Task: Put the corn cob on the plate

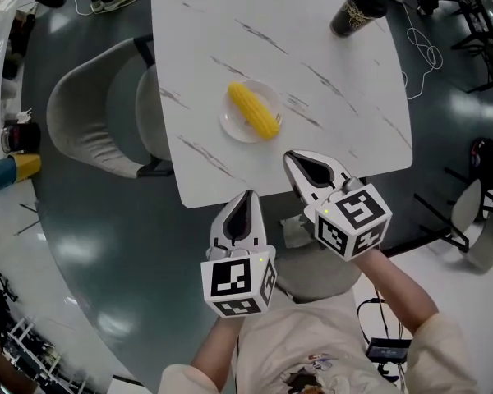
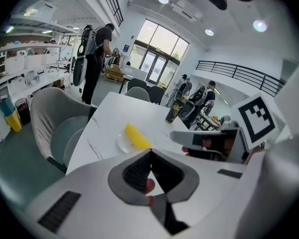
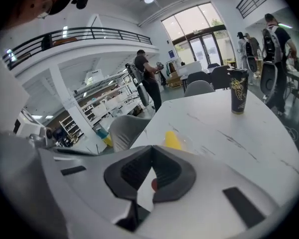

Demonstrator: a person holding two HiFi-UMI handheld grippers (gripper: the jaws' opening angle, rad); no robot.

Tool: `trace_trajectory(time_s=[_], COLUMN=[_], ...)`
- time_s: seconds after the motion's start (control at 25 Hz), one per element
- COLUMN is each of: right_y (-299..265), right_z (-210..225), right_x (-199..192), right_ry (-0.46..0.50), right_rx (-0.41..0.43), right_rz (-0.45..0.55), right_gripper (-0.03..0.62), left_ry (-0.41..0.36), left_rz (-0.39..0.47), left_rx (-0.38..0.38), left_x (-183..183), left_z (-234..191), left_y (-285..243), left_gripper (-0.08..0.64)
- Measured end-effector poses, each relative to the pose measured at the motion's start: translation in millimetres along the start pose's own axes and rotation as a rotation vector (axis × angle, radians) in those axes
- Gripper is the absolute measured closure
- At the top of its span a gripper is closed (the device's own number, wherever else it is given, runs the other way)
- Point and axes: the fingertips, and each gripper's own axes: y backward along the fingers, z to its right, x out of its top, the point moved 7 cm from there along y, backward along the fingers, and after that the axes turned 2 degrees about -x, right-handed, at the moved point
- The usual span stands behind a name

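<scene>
The left gripper [image 2: 150, 151] is holding its dark ribbed pads pressed together, tip to tip, with nothing caught between them. The right gripper [image 3: 152, 147] is doing the same: its jaws are meeting in a closed point and gripping nothing. In the head view the left gripper [image 1: 248, 194] is hovering just off the near edge of the white marble-patterned table [image 1: 312, 48], while the right gripper [image 1: 292, 158] is pointing in over that edge, with its tip nearer the food.

Ahead of both tips, the yellow corn cob [image 1: 255, 110] is lying diagonally on the round white plate [image 1: 232, 126], with one end reaching past the rim on the near side. The plate is sitting near the middle of the table, apart from both grippers. The cob is also showing just beyond the jaws in each gripper view [image 2: 137, 136] [image 3: 172, 140].

Farther out, a tall dark cup [image 1: 356, 10] is standing upright near the far corner, and a grey upholstered chair [image 1: 90, 113] is tucked against the table's left side.
</scene>
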Motion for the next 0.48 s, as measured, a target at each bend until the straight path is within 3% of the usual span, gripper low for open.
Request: trace_trajectory(time_s=[0.24, 0.48], right_y=[18, 46], right_z=[-18, -34], right_x=[3, 21], right_ry=[0.067, 0.018], right_rx=[0.07, 0.137], right_rz=[-0.022, 0.009], right_gripper=[0.586, 0.586], left_ry=[-0.045, -0.052], left_rz=[0.006, 0.035], left_rx=[-0.014, -0.045], left_x=[10, 27], left_z=[15, 34], left_y=[22, 45], left_gripper=[0.555, 0.555])
